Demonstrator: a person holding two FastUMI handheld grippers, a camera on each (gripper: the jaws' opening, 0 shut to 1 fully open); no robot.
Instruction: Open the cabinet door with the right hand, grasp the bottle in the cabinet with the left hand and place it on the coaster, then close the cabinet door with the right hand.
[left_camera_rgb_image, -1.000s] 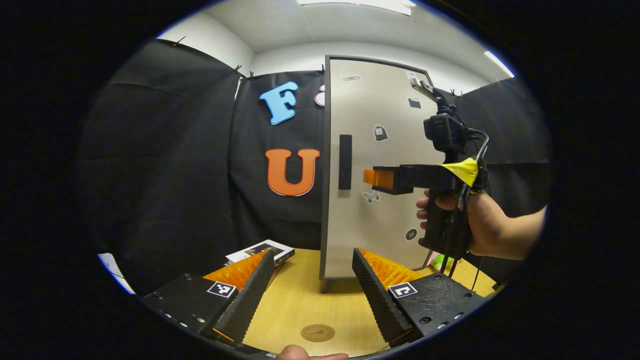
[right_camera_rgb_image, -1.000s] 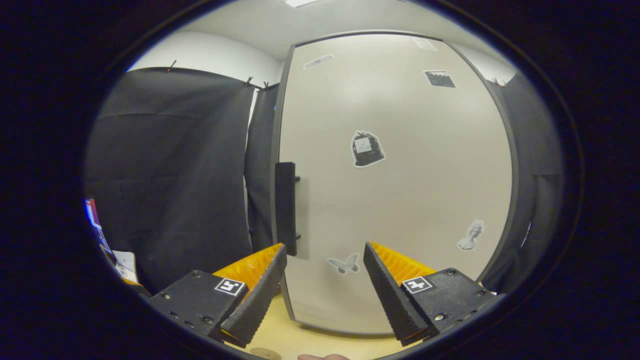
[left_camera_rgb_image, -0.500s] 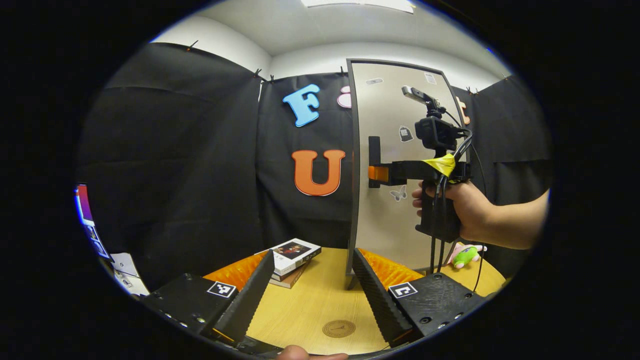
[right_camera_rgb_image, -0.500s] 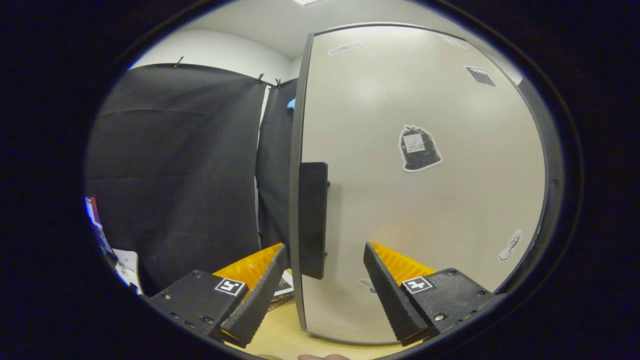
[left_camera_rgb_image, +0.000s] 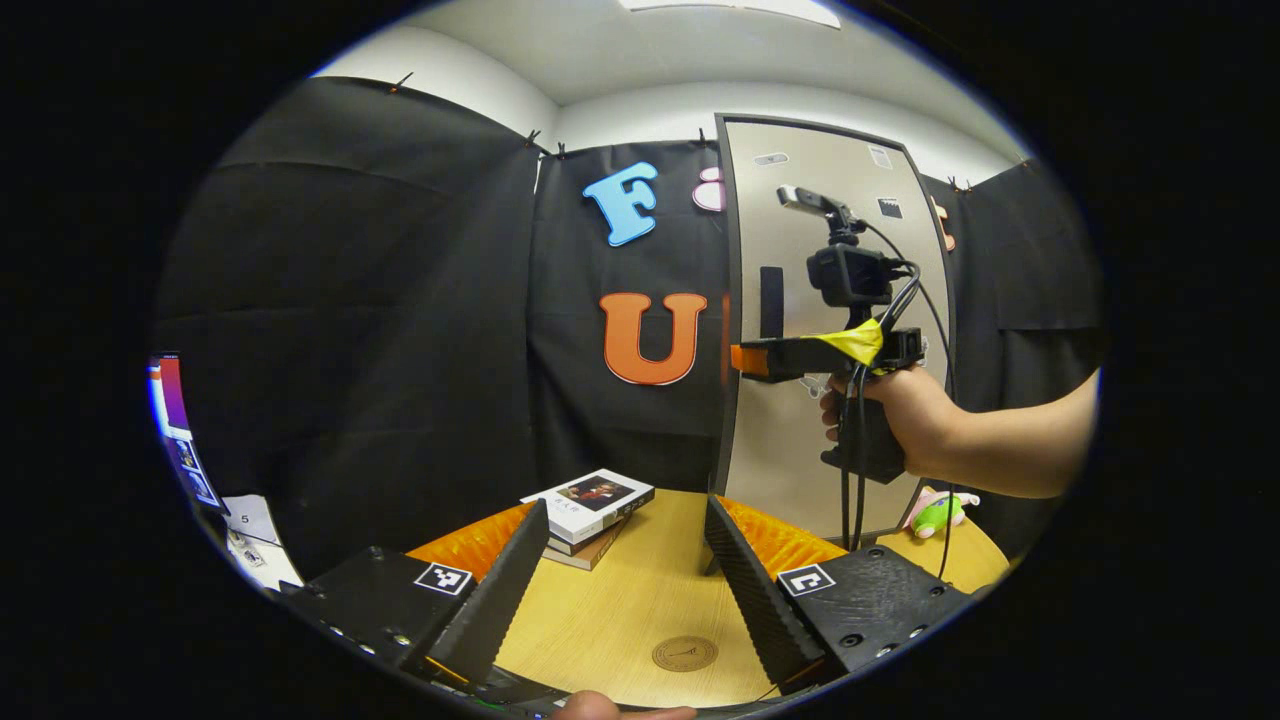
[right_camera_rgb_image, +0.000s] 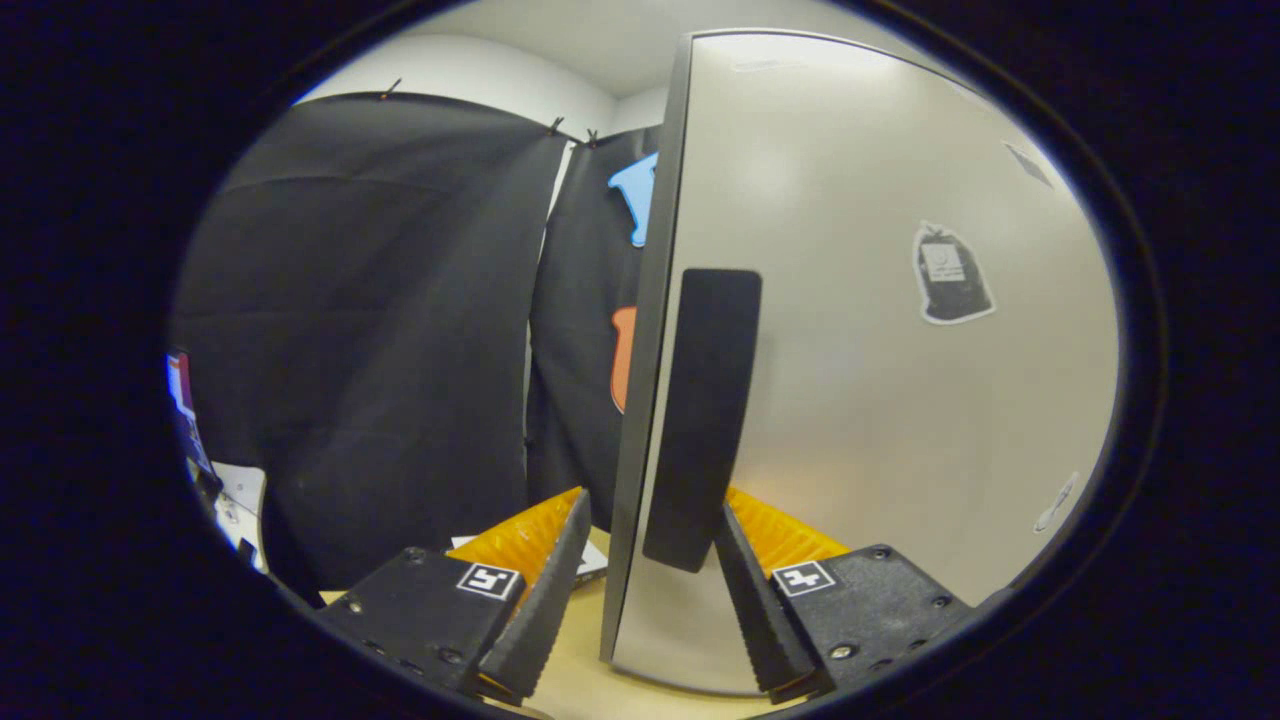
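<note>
I have the cabinet door (right_camera_rgb_image: 880, 420) right in front of my right gripper (right_camera_rgb_image: 648, 560), and it is closed, its pale face flush in its dark frame. Its long dark handle (right_camera_rgb_image: 705, 420) stands upright near the door's left edge. In the right gripper view the handle's lower end sits between my two fingers, which are spread apart; the right finger (right_camera_rgb_image: 745, 590) looks very close to the handle, but I cannot tell whether it touches, and the left finger stands off beyond the door's edge. The bottle is hidden behind the door.

From the left gripper view I see the same door (left_camera_rgb_image: 800, 440) farther off, with the right gripper (left_camera_rgb_image: 745, 360) held level at the handle (left_camera_rgb_image: 771, 302) and a hand (left_camera_rgb_image: 890, 415) wrapped around its grip. The coaster (left_camera_rgb_image: 685, 654), a small round disc, lies on the wooden table (left_camera_rgb_image: 610, 610) in front of the door, near my left gripper (left_camera_rgb_image: 625, 575), whose jaws are apart with nothing between them. Left of the door, a short stack of books (left_camera_rgb_image: 590, 505) rests on the table. To the door's right, near its foot, lies a small green and pink plush toy (left_camera_rgb_image: 935, 510).
</note>
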